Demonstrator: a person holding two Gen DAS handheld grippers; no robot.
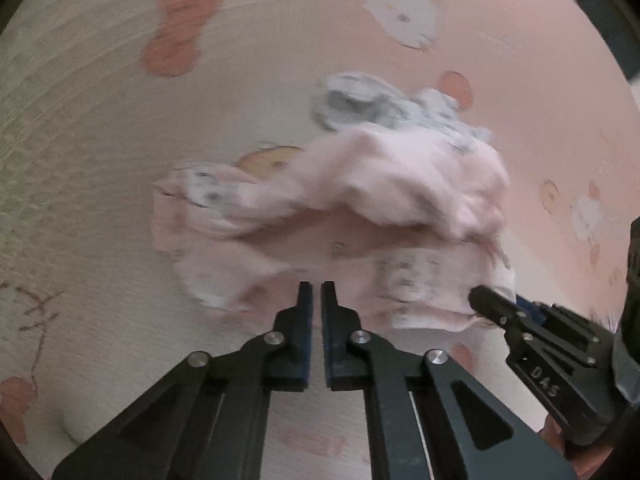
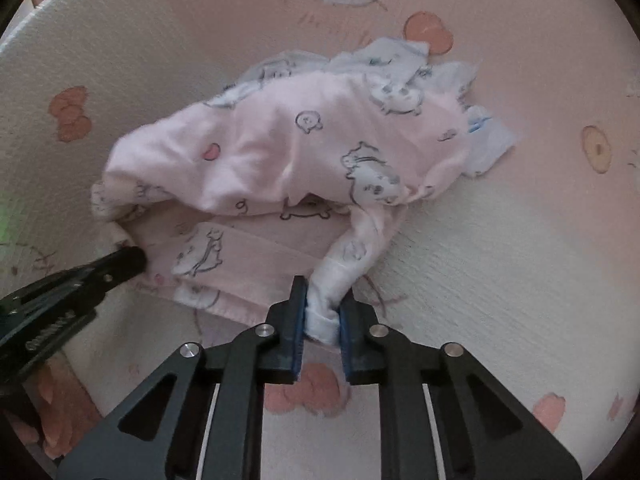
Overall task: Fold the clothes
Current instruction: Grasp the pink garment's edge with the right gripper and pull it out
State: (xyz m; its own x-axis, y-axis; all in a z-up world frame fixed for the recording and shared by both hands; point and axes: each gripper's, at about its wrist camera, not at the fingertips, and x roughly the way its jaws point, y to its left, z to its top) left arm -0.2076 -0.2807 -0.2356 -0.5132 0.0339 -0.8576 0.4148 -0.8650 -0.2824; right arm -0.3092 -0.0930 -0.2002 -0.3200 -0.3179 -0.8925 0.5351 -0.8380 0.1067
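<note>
Risks first. Right gripper clenched on a twisted, bunched corner of the pink printed garment: likely to drag a rope of cloth rather than a flat edge, leaving a crooked fold. Left gripper clamped almost fully together at the garment's near hem; whether any cloth is caught between its fingers cannot be told, the view being blurred, so a lift could come away empty on that side. Pale blue garment tucked partly under the far edge of the pink one: could get dragged along. Pink garment crumpled in a heap on the cartoon-print bed sheet, near edge toward both grippers.

Counted: two garments, two grippers, one sheet.
</note>
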